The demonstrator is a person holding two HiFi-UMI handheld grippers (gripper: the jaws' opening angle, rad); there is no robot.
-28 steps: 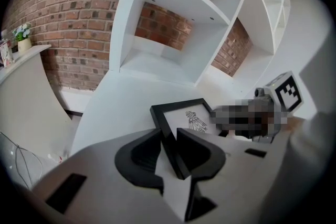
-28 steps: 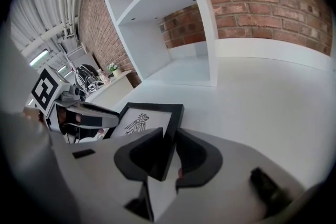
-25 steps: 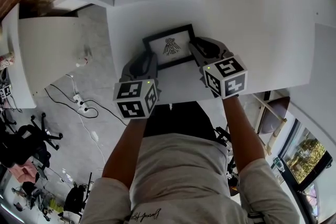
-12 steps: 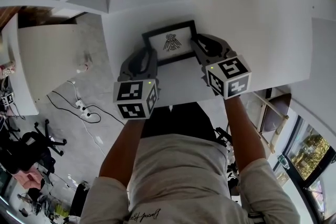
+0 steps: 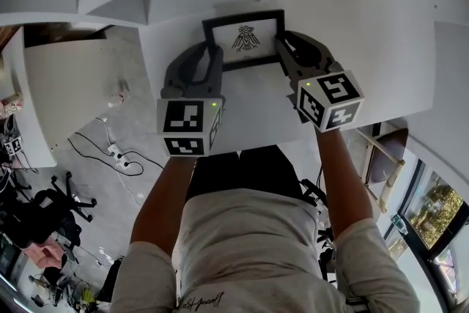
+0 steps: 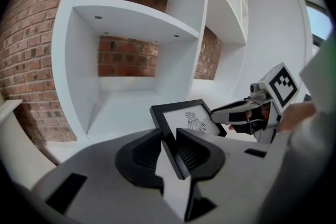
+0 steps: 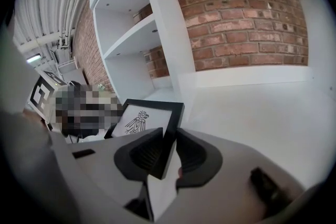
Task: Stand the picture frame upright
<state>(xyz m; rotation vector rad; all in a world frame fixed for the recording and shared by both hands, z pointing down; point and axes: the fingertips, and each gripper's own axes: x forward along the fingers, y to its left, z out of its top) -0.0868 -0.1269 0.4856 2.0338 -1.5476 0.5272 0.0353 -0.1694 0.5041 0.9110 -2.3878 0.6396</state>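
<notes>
The picture frame [image 5: 244, 39] is being tipped up, so the standing step is judged to be in hand. The frame is held over the white surface [image 5: 381, 40], near its far edge, in front of the white shelves [image 6: 131, 13]. Its left side is pinched by the jaws of the left gripper [image 5: 211, 59]. Its right side is pinched by the jaws of the right gripper [image 5: 288, 49]. Both pairs of jaws are clenched on the black rim.

The frame is seen leaning back, not yet straight up. Whether its bottom edge rests on the surface cannot be told. Next, the top should be tipped up more and the bottom set down flat. The frame should be let go only when it is steady.

The frame is black and thin, with a white page inside. A small dark drawing, shaped like a bird, is seen in the middle.
</notes>
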